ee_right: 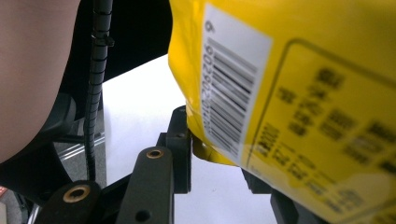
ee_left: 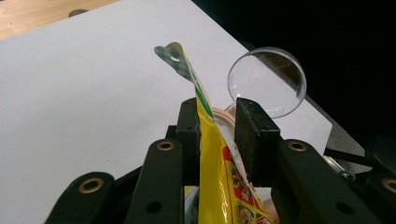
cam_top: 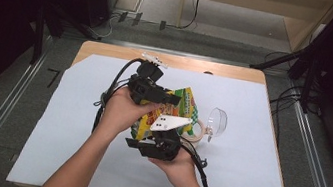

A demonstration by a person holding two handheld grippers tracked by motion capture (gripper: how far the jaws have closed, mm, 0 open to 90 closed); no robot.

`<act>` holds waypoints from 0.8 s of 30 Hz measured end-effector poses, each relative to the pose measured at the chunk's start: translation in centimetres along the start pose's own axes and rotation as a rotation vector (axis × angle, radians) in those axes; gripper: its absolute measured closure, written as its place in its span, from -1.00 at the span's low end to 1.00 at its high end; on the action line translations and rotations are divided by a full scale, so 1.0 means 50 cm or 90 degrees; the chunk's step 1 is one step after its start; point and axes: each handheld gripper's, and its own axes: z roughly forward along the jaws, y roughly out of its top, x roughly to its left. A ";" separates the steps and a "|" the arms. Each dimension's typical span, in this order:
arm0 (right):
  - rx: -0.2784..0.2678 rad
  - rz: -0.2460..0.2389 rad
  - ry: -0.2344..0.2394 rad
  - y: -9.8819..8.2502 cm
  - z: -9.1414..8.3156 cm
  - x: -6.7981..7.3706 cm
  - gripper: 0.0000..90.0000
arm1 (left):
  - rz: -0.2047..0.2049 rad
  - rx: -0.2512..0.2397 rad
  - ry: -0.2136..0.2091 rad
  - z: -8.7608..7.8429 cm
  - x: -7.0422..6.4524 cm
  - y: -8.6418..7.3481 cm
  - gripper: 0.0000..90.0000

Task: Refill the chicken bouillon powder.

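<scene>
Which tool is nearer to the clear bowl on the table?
Left. The left tool pinches the yellow bag's top edge, close beside the clear bowl. The right tool grips the bag's bottom edge, farther off.

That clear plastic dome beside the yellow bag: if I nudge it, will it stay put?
Probably not. The clear dome is round and stands on its edge, so it would likely roll or topple. It looks thin and light, so the yellow bag brushing it could shift it.

Black hand-held gripper jaws with brass rivets, ribbed black cable
</scene>
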 end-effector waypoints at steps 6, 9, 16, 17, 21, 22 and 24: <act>-0.001 -0.001 0.000 0.000 0.000 0.000 0.55 | 0.001 0.000 0.002 0.000 -0.001 0.000 0.60; 0.001 -0.001 -0.001 0.000 0.000 -0.001 0.55 | 0.001 0.001 0.002 0.000 0.000 0.000 0.60; 0.000 0.000 0.001 0.001 0.000 0.001 0.55 | 0.000 0.000 0.000 -0.001 0.000 0.000 0.60; 0.000 0.001 0.001 0.001 0.000 0.001 0.55 | -0.001 0.000 -0.001 -0.001 0.001 0.000 0.60; 0.000 -0.001 0.001 0.002 -0.001 0.002 0.55 | -0.001 -0.001 -0.002 -0.002 0.002 0.000 0.60; 0.000 -0.001 0.000 0.002 -0.001 0.002 0.55 | -0.002 -0.001 -0.002 -0.002 0.003 0.000 0.60; 0.000 -0.002 0.001 0.002 -0.001 0.003 0.55 | -0.005 -0.002 -0.002 -0.003 0.004 0.000 0.60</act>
